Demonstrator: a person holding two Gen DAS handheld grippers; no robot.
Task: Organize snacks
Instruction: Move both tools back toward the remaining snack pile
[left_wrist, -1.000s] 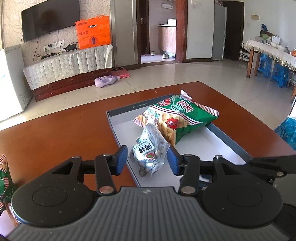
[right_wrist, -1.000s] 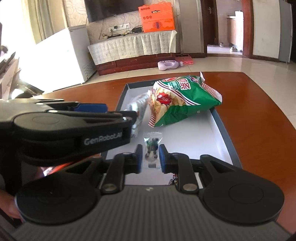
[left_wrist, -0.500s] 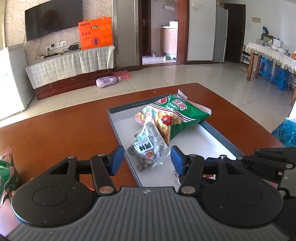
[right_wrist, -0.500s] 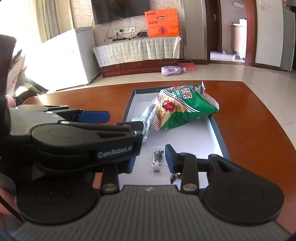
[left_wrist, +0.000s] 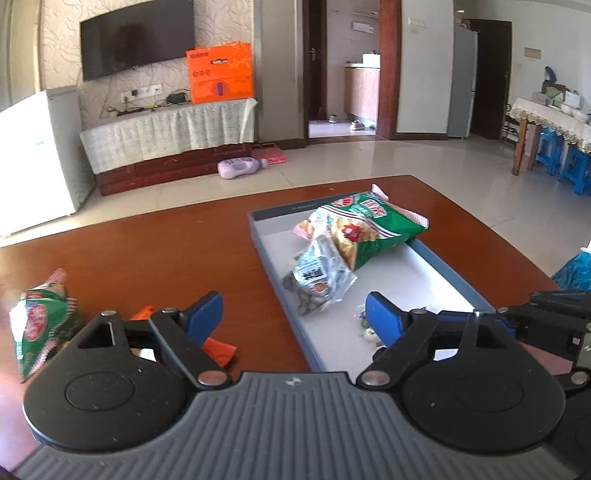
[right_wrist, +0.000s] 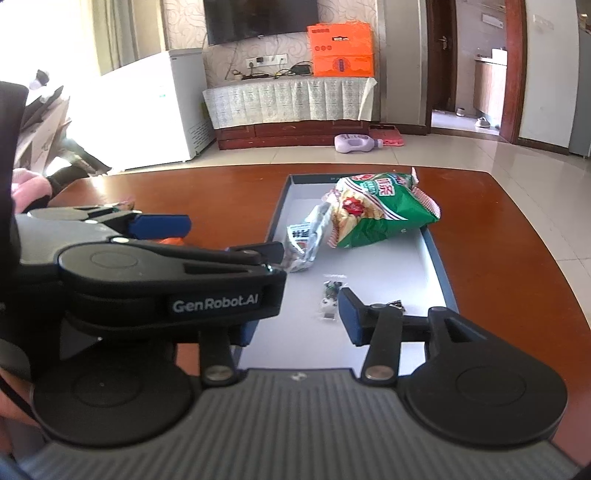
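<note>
On the brown table (left_wrist: 155, 251) we list a shallow grey tray (left_wrist: 448, 264) holding three items: a green chip bag (left_wrist: 373, 229) lying across its far end; a clear packet of nuts (left_wrist: 317, 280) beside it, its upper end touching the bag; and a small wrapped candy (right_wrist: 330, 299) on the bare tray floor nearer us. Outside the tray, to the left, we record a second green chip bag (left_wrist: 40, 321) and an orange wrapper (left_wrist: 218, 349), the latter partly hidden behind the left gripper (left_wrist: 293, 314). That gripper's jaws have just been opening and stand spread wide, nothing between them, the nut packet lying free beyond. The right gripper (right_wrist: 295, 317) has likewise been opening; its jaws stand apart, the candy lying loose just ahead, unpinched.
</note>
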